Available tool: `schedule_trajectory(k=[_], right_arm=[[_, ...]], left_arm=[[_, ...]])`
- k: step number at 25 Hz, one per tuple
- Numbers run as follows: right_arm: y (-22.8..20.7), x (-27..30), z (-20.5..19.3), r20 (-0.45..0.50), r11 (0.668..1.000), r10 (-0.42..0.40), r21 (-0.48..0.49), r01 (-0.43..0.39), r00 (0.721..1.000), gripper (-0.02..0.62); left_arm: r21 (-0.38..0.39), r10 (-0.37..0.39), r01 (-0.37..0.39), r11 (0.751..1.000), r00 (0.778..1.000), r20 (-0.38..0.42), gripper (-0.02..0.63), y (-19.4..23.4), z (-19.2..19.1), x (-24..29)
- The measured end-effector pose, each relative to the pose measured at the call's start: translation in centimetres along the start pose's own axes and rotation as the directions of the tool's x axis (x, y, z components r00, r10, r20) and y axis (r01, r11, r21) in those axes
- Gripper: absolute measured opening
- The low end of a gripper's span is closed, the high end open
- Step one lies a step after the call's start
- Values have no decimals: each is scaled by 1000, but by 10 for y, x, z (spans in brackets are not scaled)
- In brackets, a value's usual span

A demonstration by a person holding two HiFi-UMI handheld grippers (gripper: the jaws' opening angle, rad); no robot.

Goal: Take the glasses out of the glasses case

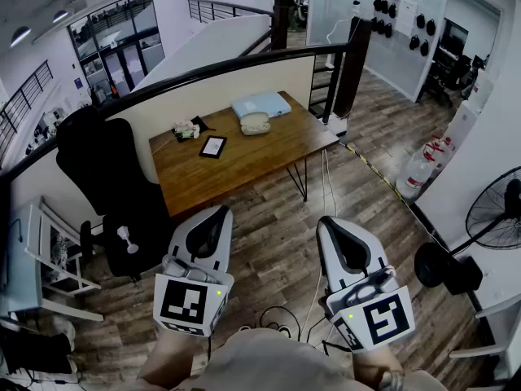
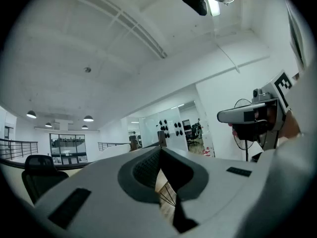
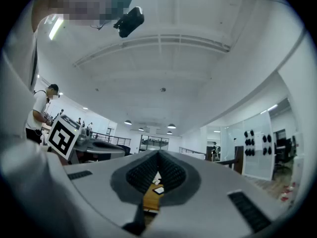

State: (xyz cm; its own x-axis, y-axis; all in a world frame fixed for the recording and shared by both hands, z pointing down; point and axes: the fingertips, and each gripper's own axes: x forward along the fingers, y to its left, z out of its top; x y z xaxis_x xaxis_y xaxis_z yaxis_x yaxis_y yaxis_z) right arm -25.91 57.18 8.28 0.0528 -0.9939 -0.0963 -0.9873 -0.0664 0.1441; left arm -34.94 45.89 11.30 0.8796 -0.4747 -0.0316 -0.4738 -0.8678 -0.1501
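The white glasses case (image 1: 255, 124) lies closed on the wooden table (image 1: 269, 155), far ahead of me, beside a light blue flat pad (image 1: 260, 104). No glasses show outside it. Both grippers hang low over the floor, well short of the table. My left gripper (image 1: 221, 211) has its jaws together at the tips and holds nothing; the left gripper view shows the same for my left gripper (image 2: 160, 150). My right gripper (image 1: 326, 221) is shut and empty too. Through the gap behind the tips of my right gripper (image 3: 158, 153) I glimpse the table (image 3: 150, 201) and a white shape, likely the case (image 3: 156, 177).
A black tablet (image 1: 213, 147) and small items (image 1: 187, 130) also lie on the table. A black office chair (image 1: 106, 177) stands left of it, with a white rack (image 1: 49, 251) beyond. Water jugs (image 1: 419, 169), a floor fan (image 1: 496, 214) and floor cables (image 1: 277, 320) are nearby.
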Motion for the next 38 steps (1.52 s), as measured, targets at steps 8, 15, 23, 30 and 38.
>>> schedule_trajectory(k=[8,15,23,30,38], right_arm=[[-20,-7,-12,-13,998,43,46,-42,999,4],[-44,-22,-29,-27,994,89,64,-87,996,4],[-74,-34,-41,-18,993,61,103,-59,998,146],[-88,-18,-52,-9,992,51,114,-50,999,282],[-110,30,-73,-42,991,63,118,-58,997,282]], left_arm=[[25,-21,21,999,999,24,2,-23,6,13],[67,2,-2,998,1000,-4,2,-52,0,28],[50,34,-34,998,999,-5,2,-64,2,33],[52,40,-39,998,999,-17,2,-62,-6,51],[56,32,-30,998,999,-36,2,-37,-19,98]])
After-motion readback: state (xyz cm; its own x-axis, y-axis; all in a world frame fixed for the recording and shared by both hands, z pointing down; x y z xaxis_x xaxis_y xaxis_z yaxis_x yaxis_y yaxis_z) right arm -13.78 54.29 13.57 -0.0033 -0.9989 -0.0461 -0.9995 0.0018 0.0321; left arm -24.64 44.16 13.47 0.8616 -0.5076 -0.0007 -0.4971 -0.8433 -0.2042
